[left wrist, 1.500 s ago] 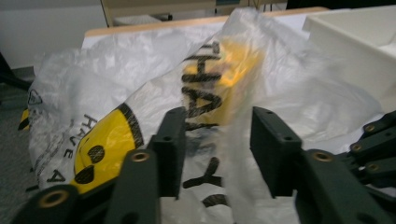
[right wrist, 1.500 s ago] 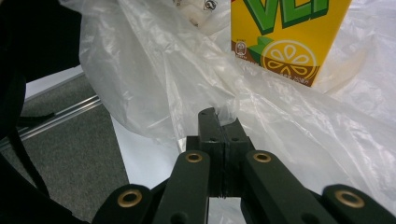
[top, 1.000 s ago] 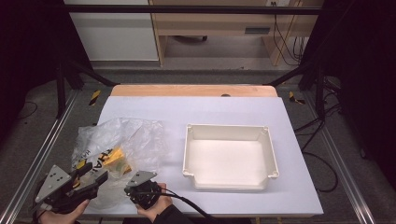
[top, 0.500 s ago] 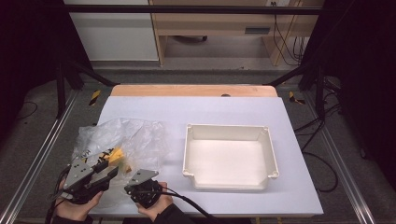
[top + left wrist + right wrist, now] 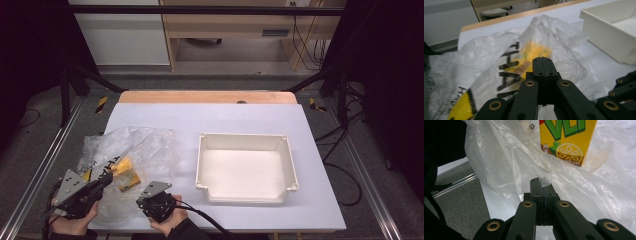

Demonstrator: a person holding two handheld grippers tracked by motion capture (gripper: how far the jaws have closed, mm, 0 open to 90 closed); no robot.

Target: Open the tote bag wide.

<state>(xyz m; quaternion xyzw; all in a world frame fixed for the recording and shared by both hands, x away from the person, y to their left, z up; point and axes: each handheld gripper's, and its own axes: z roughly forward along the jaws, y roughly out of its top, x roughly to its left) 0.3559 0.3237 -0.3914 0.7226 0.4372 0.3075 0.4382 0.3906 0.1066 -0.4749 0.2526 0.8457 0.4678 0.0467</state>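
Plastic bag [image 5: 127, 155] sits crumpled at the front left of the bench [image 5: 225, 120], with a yellow carton [image 5: 125, 167] showing through it, and the white tray [image 5: 245, 167] is off to its right, apart from it. From the high view the left gripper [image 5: 102, 180] is at the bag's near left edge and the right gripper [image 5: 150, 200] at its near edge, close to the front lip of the bench. In the left gripper view the jaws have just been closing and now look fully together, tips right against the film of the bag [image 5: 499, 57]; a fold of it seems pinched in there, but I can't swear to it. In the right gripper view the jaws are closed on a bunched bit of the bag [image 5: 544, 182], with the carton [image 5: 567, 142] lying just beyond. My guess is this is the get-a-grip-on-both-sides step, so next would be pulling the film apart or up to open it and free the carton. Plenty of open bench behind the bag; the tray wall is the thing to mind on the right.
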